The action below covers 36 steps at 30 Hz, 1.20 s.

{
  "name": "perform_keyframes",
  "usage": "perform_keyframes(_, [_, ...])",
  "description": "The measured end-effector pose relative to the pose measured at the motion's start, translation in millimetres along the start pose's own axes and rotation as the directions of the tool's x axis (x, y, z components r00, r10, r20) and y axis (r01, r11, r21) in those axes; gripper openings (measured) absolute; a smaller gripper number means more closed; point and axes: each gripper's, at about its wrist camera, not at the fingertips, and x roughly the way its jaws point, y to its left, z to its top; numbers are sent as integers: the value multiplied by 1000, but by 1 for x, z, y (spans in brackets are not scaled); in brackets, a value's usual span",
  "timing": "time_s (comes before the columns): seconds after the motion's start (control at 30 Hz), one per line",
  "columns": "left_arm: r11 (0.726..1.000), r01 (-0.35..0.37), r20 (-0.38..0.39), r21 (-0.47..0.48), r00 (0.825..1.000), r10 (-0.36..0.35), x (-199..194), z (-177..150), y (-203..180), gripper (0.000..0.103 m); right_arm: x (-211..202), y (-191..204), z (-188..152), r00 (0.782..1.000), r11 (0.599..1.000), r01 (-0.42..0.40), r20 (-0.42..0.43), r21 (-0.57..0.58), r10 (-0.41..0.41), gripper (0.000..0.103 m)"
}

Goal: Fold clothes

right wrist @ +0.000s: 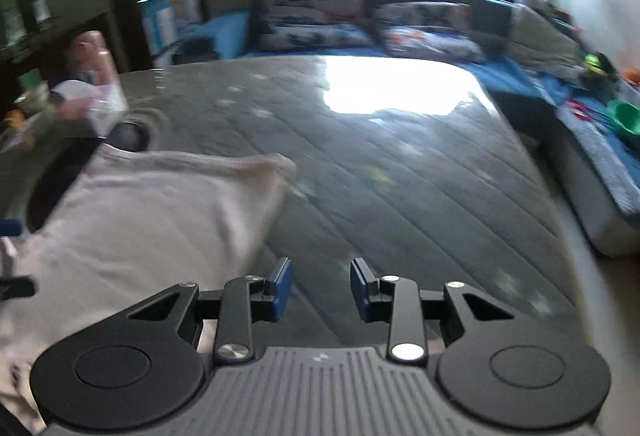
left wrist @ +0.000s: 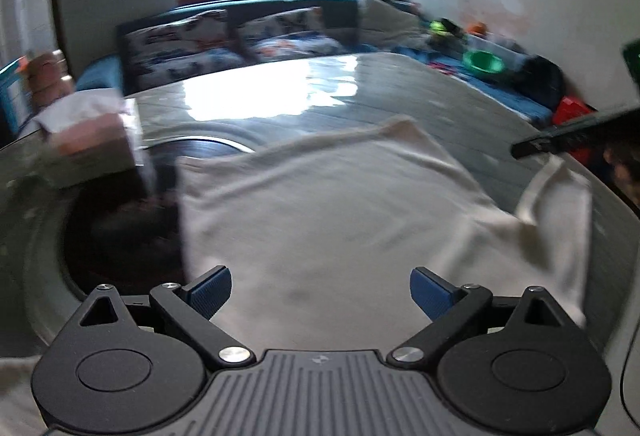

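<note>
The left gripper [left wrist: 320,290] stands wide open with nothing between its blue pads, hovering over the near part of a pale cream cotton T-shirt [left wrist: 320,212] spread flat on a glossy grey glass-topped table [left wrist: 400,92]. The right gripper [right wrist: 320,288] is parted narrowly and empty, over bare tabletop just right of the shirt [right wrist: 140,220]. One short sleeve [left wrist: 560,196] lies at the shirt's right edge. Left of the shirt a blurred box-like carton [left wrist: 92,140] holds what looks like white tissue. Beyond the shirt lie the table's bright window reflection and a blue sofa with patterned cushions [left wrist: 280,36]. Right of the shirt, on a blue surface, a round green plastic bowl [left wrist: 482,62] sits; its contents cannot be made out.
</note>
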Motion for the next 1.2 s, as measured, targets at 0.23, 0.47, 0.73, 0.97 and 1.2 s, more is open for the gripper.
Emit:
perform_keyframes(0.23, [985, -134, -16, -105, 991, 133, 38, 32, 50, 95, 54, 27, 42, 998, 996, -53, -40, -65, 51, 31])
perform_keyframes(0.47, [971, -202, -45, -132, 979, 197, 78, 56, 81, 82, 89, 32, 51, 996, 995, -51, -81, -81, 44, 21])
perform_keyframes(0.73, [979, -163, -54, -127, 986, 157, 103, 59, 86, 40, 101, 32, 60, 996, 993, -40, -83, -108, 31, 9])
perform_keyframes(0.97, [981, -169, -28, -97, 986, 167, 109, 63, 84, 27, 104, 29, 62, 997, 993, -36, -76, -108, 28, 13])
perform_keyframes(1.2, [978, -189, -15, -86, 982, 189, 117, 71, 88, 24, 112, 37, 71, 998, 987, -35, -65, -156, 25, 4])
